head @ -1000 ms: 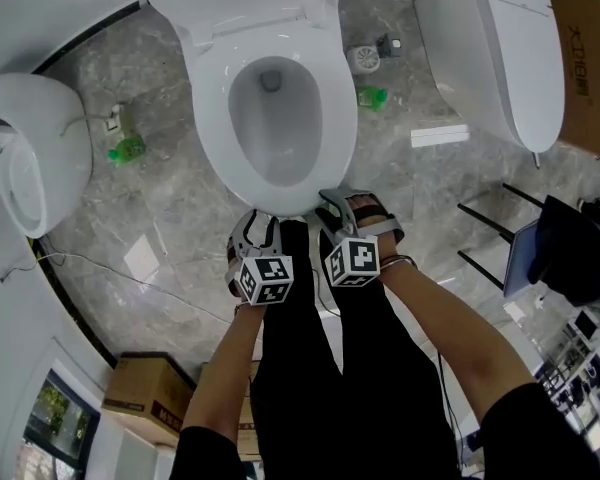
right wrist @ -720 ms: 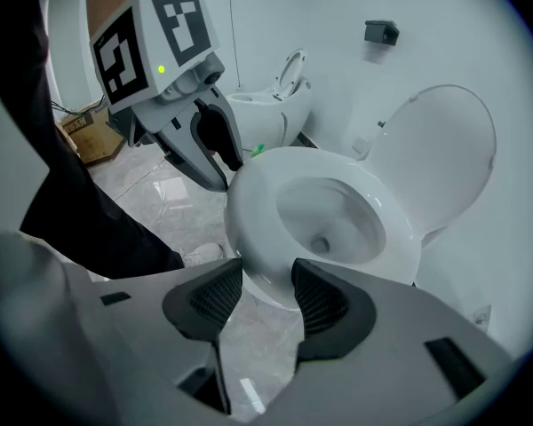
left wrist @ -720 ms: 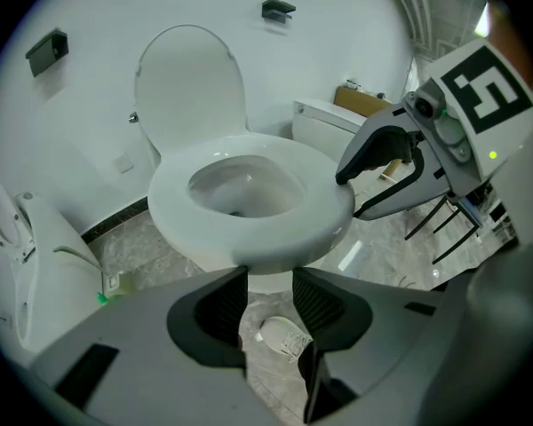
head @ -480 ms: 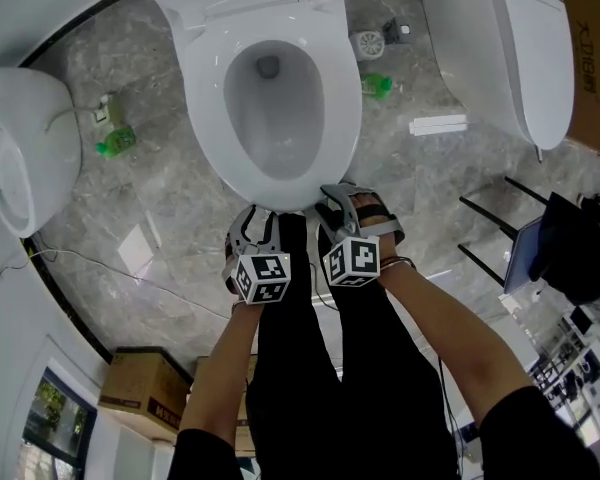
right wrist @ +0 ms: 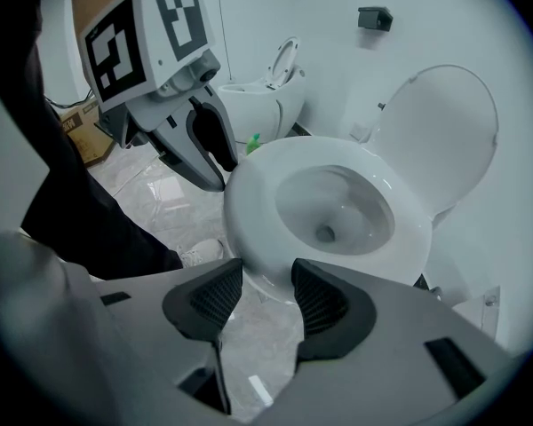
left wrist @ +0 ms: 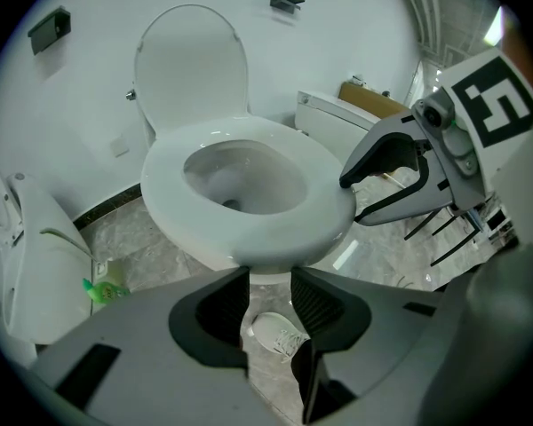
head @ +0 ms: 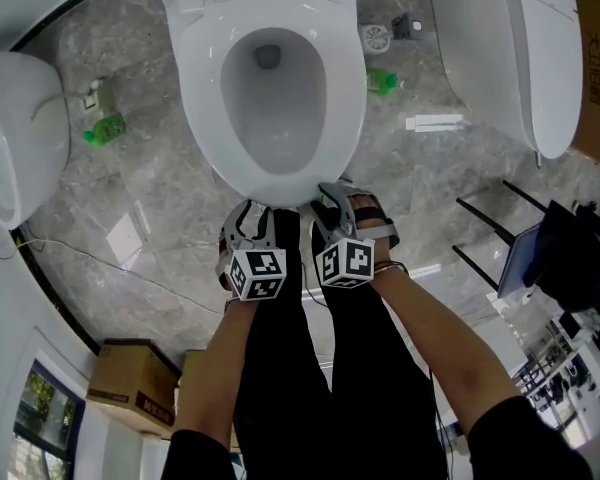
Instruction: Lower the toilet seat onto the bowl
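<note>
The white toilet [head: 270, 88] stands with its seat ring [left wrist: 249, 229] lying flat on the bowl and its lid [left wrist: 191, 69] upright against the wall. Both grippers hang side by side just before the bowl's front edge, pointing steeply down. My left gripper [head: 248, 218] [left wrist: 268, 278] is open; its jaws have just been closing a little, with nothing between them. Open too is my right gripper [head: 330, 203] [right wrist: 266, 278], holding nothing. Neither touches the seat [right wrist: 249, 211]. Each gripper shows in the other's view: the right gripper [left wrist: 354, 201] and the left gripper [right wrist: 215, 162].
Another toilet [head: 20, 138] stands at the left and a third [head: 510, 48] at the right. Green bottles [head: 105, 126] [head: 383, 81] lie on the marble floor. Cardboard boxes [head: 130, 378] sit near left, a black rack [head: 500, 238] at right. The person's white shoe [left wrist: 280, 334] is below the jaws.
Both grippers have sunk a little in front of the bowl, still side by side. The seat and lid have not moved.
</note>
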### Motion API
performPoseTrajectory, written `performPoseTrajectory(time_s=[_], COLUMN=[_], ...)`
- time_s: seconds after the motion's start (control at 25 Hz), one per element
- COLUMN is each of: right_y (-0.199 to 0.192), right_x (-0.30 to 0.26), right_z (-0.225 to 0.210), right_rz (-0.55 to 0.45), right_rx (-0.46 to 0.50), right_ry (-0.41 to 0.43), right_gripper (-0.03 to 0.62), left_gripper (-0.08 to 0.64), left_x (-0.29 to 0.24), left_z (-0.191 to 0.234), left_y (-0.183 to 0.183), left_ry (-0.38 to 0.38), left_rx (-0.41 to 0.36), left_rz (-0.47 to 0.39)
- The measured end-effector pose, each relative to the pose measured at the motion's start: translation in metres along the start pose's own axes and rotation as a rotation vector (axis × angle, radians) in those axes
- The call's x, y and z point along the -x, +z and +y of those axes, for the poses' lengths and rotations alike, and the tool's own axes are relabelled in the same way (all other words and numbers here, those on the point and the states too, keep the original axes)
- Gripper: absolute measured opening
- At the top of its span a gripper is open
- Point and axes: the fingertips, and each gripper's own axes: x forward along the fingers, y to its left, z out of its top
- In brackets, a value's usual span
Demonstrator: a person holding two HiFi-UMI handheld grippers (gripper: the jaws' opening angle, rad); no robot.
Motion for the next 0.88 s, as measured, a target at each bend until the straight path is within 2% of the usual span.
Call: performPoseTrajectory(time_s=[0.28,0.44,0.72,0.88], right_y=[-0.008,-0.01,-0.012,-0.013], right_x=[-0.012,-0.019,-0.031,-0.033], right_z=[0.003,0.003,0.006,0.004], right_rz=[0.029,0.05,0.057,0.041], right_rx=[0.0,-0.055,-0.064,-0.061], right_ry=[0.029,0.037,0.078,0.068], right_gripper=[0.195,0.195,0.193,0.194], left_gripper=[0.152,0.152,0.147,0.146], left_x=[-0.012,-0.021,-0.032,-0.034], left_z=[-0.002,-0.001,0.001,0.002], left_y=[-0.006,-0.009,-0.018,-0.016], left_ry=[-0.008,-0.039,-0.051,-0.045], left_rx=[0.023,0.021,0.041,0.039], left_rz=[0.008,0.019,0.049,0.04])
